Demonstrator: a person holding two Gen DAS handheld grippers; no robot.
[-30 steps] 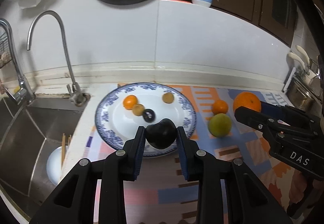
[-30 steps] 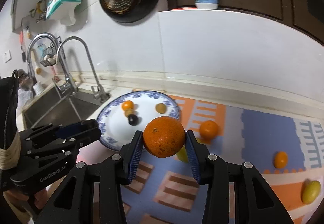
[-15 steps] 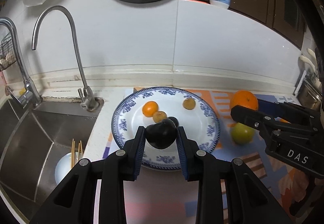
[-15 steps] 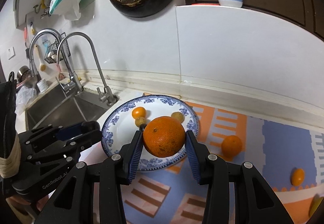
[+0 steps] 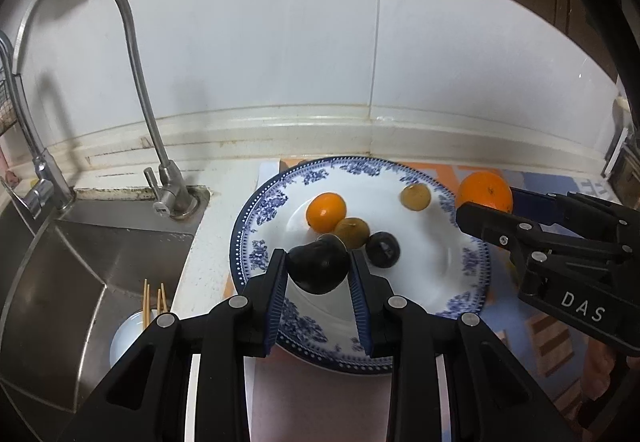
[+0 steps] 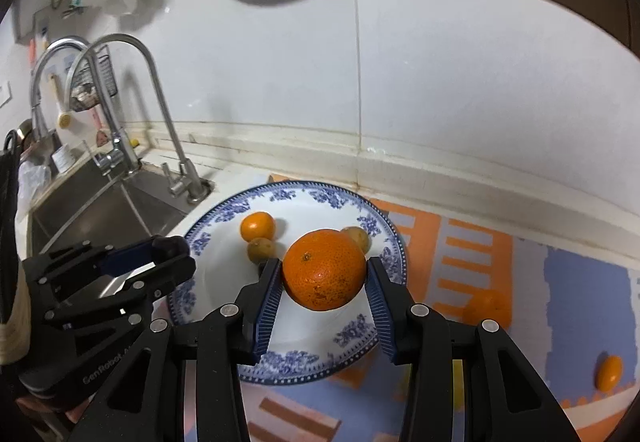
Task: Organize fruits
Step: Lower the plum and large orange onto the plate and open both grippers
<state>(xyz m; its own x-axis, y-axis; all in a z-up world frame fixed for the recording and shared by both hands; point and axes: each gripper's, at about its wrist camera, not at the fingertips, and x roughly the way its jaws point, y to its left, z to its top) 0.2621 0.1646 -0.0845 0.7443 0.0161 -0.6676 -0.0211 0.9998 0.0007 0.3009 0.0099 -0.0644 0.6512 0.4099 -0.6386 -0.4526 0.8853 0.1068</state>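
1. The left gripper [image 5: 318, 274] is clamped on a dark avocado [image 5: 319, 265], both blue pads pressed to its sides. The fruit hangs over the near left part of the blue-and-white plate [image 5: 460, 306]; its narrow end points up and away from the camera, so its long axis runs roughly along the fingers.
2. The right gripper [image 6: 325, 284] pinches a large orange [image 6: 325, 269] between its pads, over the near right part of the plate [image 6: 288, 366]. Its stem dimple faces up and slightly toward the camera.
3. On the plate, just beyond the avocado, lie a small dark round fruit [image 5: 383, 249] and a brownish-yellow fruit [image 5: 352, 232] touching a small mandarin [image 5: 326, 212].
4. Further back on the plate, toward its right rim, sits a second brownish-yellow fruit [image 5: 416, 195], apart from the others.
5. To the right of the plate, on the patterned mat [image 6: 576, 282], rests another mandarin [image 6: 488, 308], partly hidden by a gripper finger, and further right a small orange fruit [image 6: 609, 373], perhaps a kumquat.
6. To the left of the plate stand the sink [image 5: 80, 262] and its tap [image 5: 120, 42].
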